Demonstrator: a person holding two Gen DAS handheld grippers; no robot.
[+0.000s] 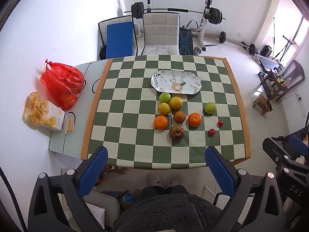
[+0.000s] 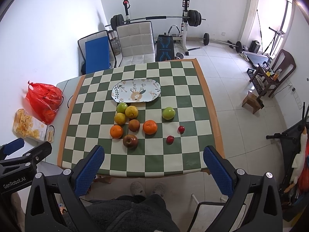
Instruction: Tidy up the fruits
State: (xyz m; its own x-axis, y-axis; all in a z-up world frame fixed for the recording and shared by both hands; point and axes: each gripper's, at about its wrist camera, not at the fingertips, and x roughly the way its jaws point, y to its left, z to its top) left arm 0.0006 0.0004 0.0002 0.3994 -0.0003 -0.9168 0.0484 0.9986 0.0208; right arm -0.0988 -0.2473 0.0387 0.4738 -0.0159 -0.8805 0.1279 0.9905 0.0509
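Observation:
A flowered oval plate (image 1: 176, 82) (image 2: 136, 90) lies empty on the checkered tablecloth (image 1: 135, 104) (image 2: 173, 154). In front of it sit several fruits: a green apple (image 1: 165, 97), two yellow citrus (image 1: 176, 102) (image 1: 164, 108), two oranges (image 1: 160, 122) (image 1: 195, 119), two brownish-red apples (image 1: 179, 117) (image 1: 176, 133), another green apple (image 1: 210, 107) (image 2: 168, 113) and two small red fruits (image 1: 211, 132) (image 1: 220, 123). My left gripper (image 1: 156, 159) and right gripper (image 2: 154, 157) are both open and empty, held high above the table's near edge.
A red plastic bag (image 1: 62, 84) and a box of chips (image 1: 43, 112) lie on the table's left part. A white chair (image 1: 160, 33) stands behind the table, with a weight bench (image 1: 185, 40) beyond. The person's slippered feet (image 1: 164, 179) show below.

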